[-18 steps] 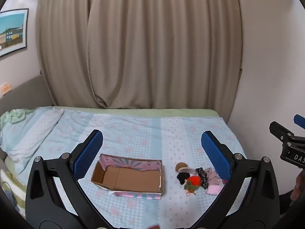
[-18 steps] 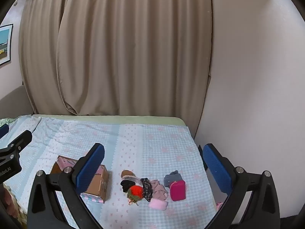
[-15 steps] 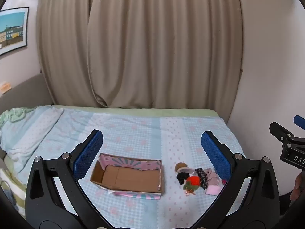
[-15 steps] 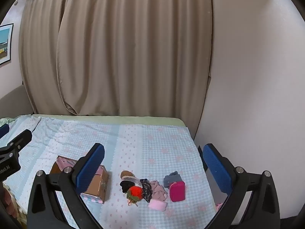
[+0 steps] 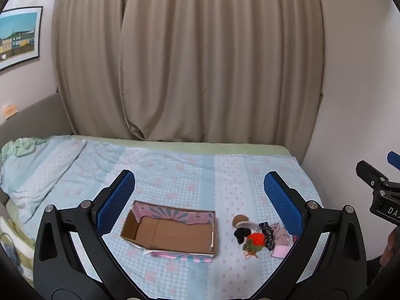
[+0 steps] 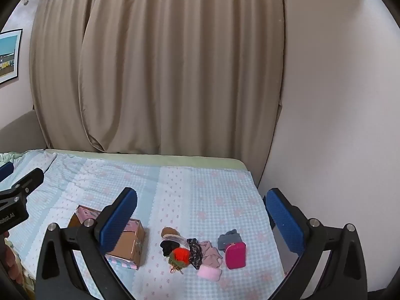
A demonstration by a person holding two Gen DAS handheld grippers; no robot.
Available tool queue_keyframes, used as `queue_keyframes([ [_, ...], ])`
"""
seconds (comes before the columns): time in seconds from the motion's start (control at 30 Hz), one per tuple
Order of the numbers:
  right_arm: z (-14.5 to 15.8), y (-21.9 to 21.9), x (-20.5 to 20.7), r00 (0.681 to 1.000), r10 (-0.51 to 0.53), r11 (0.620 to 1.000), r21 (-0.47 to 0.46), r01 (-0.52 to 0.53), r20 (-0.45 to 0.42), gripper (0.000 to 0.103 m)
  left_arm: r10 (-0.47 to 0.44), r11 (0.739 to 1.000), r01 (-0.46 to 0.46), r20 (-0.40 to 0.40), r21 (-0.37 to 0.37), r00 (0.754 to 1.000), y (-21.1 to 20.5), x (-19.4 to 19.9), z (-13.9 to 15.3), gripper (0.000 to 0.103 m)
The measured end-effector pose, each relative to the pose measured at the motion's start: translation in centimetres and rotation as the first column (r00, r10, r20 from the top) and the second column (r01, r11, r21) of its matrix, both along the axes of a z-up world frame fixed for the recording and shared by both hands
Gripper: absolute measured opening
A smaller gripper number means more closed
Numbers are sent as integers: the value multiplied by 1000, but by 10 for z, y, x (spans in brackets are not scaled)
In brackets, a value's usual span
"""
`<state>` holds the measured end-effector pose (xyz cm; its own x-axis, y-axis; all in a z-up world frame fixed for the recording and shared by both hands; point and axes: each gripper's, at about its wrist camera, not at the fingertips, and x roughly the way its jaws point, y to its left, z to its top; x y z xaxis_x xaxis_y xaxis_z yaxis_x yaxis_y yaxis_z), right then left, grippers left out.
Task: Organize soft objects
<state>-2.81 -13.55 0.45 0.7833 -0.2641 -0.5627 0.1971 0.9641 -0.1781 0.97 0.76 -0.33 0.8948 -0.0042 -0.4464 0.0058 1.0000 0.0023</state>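
A pile of small soft objects [image 6: 197, 252] lies on the bed: a red-and-green pompom [image 6: 180, 255], black and patterned scrunchies, a brown piece, pink pieces, a grey piece and a magenta pouch [image 6: 235, 254]. The pile also shows in the left wrist view [image 5: 257, 235]. An open cardboard box [image 5: 172, 232] with pink patterned sides stands left of the pile; it is empty. It also shows in the right wrist view [image 6: 130, 247]. My left gripper [image 5: 200, 200] is open and empty above the box. My right gripper [image 6: 200, 217] is open and empty above the pile.
The bed [image 5: 175, 175] has a light blue checked sheet, with a rumpled blanket [image 5: 32, 165] at the left. Beige curtains [image 5: 187, 62] hang behind. A white wall [image 6: 337, 125] borders the bed's right edge. A framed picture [image 5: 17, 37] hangs at the left.
Both views have shifted slightly; the grippers have moved a little over the bed. Both grippers stay open and empty. Nothing on the bed has moved.
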Motion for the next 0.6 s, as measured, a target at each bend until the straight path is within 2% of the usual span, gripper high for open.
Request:
queue_keyframes([
  [0.6,-5,10,8,1000,13,1000,-12,-13,2,103,34,999,-34,9,-11,999,10,3,-7,102],
])
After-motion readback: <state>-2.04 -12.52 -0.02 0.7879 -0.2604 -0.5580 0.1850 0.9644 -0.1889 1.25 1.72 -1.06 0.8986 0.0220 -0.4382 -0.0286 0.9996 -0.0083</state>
